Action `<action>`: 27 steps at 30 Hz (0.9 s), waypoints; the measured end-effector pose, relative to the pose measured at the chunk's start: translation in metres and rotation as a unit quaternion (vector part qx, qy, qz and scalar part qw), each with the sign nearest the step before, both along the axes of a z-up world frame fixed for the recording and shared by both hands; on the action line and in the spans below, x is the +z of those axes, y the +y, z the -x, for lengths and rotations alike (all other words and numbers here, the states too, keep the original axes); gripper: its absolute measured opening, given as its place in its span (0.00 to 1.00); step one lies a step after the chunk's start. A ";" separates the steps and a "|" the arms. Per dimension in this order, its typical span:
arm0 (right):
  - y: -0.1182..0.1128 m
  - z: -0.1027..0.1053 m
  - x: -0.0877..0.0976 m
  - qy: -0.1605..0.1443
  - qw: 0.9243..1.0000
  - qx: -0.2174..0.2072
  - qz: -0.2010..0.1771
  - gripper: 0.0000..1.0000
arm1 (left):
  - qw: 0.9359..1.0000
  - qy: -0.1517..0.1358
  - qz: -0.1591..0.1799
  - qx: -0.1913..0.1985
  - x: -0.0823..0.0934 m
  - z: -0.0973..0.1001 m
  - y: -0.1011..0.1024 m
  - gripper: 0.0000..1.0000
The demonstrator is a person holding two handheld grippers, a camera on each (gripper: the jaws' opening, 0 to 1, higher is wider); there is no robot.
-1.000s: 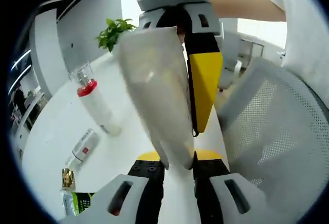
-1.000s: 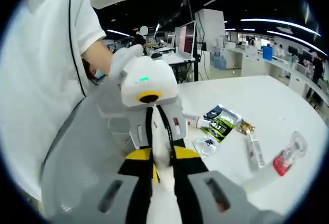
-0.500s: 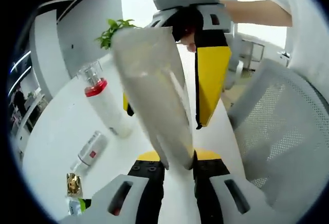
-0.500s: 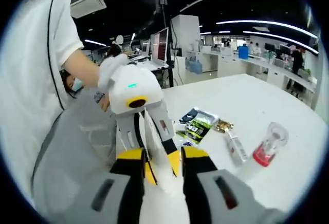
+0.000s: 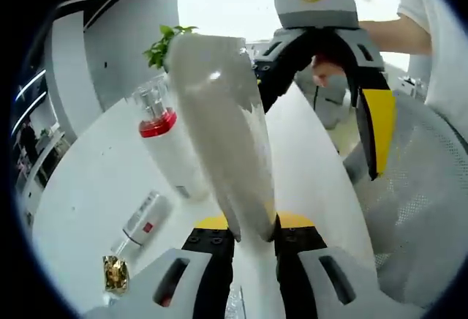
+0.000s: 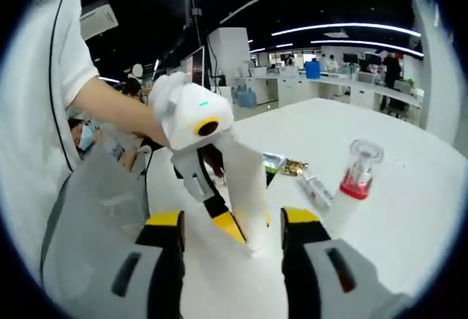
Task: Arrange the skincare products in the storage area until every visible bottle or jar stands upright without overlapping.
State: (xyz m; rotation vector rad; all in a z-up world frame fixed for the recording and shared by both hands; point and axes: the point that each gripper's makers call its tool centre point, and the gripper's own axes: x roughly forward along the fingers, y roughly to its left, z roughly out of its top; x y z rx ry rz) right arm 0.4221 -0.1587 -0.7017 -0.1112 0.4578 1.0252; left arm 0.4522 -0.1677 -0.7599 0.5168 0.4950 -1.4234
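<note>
A tall white squeeze tube rises tilted from between the jaws of my left gripper, which is shut on its lower end. My right gripper hangs beyond the tube with its jaws spread, not touching it. In the right gripper view my right gripper stands open, and the left gripper holds the tube just ahead of it. A white bottle with a red collar and a clear cap stands upright on the table. A small white tube lies flat beside it.
A gold-wrapped item lies near the small tube, and a green-and-black sachet lies behind the gold item. A grey mesh chair stands at the table's edge. A potted plant sits at the far side. A person's arm reaches in.
My right gripper has opened, let go of the white tube and drawn back from it. The left gripper keeps its hold and has tilted the tube toward the bottle.
</note>
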 end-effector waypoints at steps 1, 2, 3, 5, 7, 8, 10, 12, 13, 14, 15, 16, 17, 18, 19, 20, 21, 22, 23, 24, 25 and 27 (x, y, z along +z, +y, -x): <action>-0.001 0.001 -0.001 0.001 1.000 -0.003 -0.001 0.56 | 1.000 0.000 0.000 0.001 0.000 -0.003 -0.001 0.17; -0.002 0.002 -0.003 0.005 1.000 -0.012 -0.003 0.57 | 1.000 0.000 0.000 0.001 0.000 -0.006 -0.002 0.17; -0.003 0.004 -0.004 0.008 1.000 -0.016 -0.004 0.57 | 1.000 0.000 0.000 0.002 0.000 -0.010 -0.003 0.17; -0.007 0.008 -0.011 0.019 1.000 -0.023 0.001 0.57 | 1.000 0.001 0.002 0.005 0.000 -0.016 -0.004 0.17; -0.012 0.012 -0.019 0.024 0.999 -0.030 0.011 0.58 | 1.000 0.002 0.005 0.006 0.000 -0.019 -0.005 0.17; -0.013 0.014 -0.020 0.027 0.999 -0.032 0.011 0.59 | 1.000 0.003 0.008 0.009 0.001 -0.023 -0.007 0.17; -0.017 0.018 -0.022 0.032 0.999 -0.041 0.009 0.61 | 1.000 0.002 0.008 0.011 0.001 -0.029 -0.008 0.17; -0.020 0.020 -0.024 0.036 0.998 -0.049 0.007 0.63 | 1.000 0.002 0.009 0.010 0.001 -0.034 -0.010 0.17; -0.020 0.020 -0.025 0.037 0.998 -0.051 0.007 0.63 | 1.000 0.002 0.008 0.010 0.001 -0.036 -0.011 0.17; -0.021 0.021 -0.026 0.039 0.998 -0.055 0.007 0.63 | 1.000 0.002 0.008 0.010 0.001 -0.039 -0.011 0.17; -0.022 0.022 -0.027 0.041 0.997 -0.058 0.006 0.64 | 1.000 0.001 0.008 0.010 0.001 -0.042 -0.012 0.17; -0.022 0.022 -0.027 0.042 0.997 -0.062 0.005 0.65 | 1.000 0.002 0.009 0.011 0.001 -0.046 -0.012 0.17; -0.021 0.023 -0.028 0.043 0.997 -0.065 0.004 0.66 | 1.000 0.002 0.010 0.011 0.001 -0.048 -0.013 0.17; -0.021 0.024 -0.028 0.043 0.997 -0.067 0.004 0.67 | 1.000 0.002 0.011 0.012 0.001 -0.052 -0.013 0.17; -0.020 0.025 -0.029 0.045 0.997 -0.070 0.004 0.68 | 1.000 0.002 0.012 0.013 0.001 -0.053 -0.013 0.17; -0.020 0.026 -0.030 0.046 0.996 -0.072 0.003 0.69 | 1.000 0.003 0.014 0.015 0.000 -0.057 -0.014 0.17; -0.020 0.027 -0.031 0.047 0.996 -0.073 0.003 0.70 | 1.000 0.003 0.015 0.016 0.000 -0.059 -0.014 0.17; -0.020 0.027 -0.032 0.048 0.996 -0.078 0.002 0.70 | 1.000 0.003 0.015 0.018 0.000 -0.063 -0.015 0.17; -0.021 0.027 -0.031 0.050 0.995 -0.087 -0.004 0.70 | 1.000 0.003 0.015 0.018 0.000 -0.065 -0.015 0.17; -0.022 0.027 -0.030 0.051 0.994 -0.095 -0.011 0.71 | 1.000 0.001 0.014 0.017 0.000 -0.067 -0.016 0.17; -0.025 0.025 -0.029 0.052 0.992 -0.111 -0.020 0.72 | 1.000 0.002 0.014 0.017 0.000 -0.069 -0.016 0.17; -0.029 0.025 -0.027 0.051 0.991 -0.123 -0.027 0.74 | 1.000 0.002 0.015 0.015 -0.001 -0.072 -0.017 0.17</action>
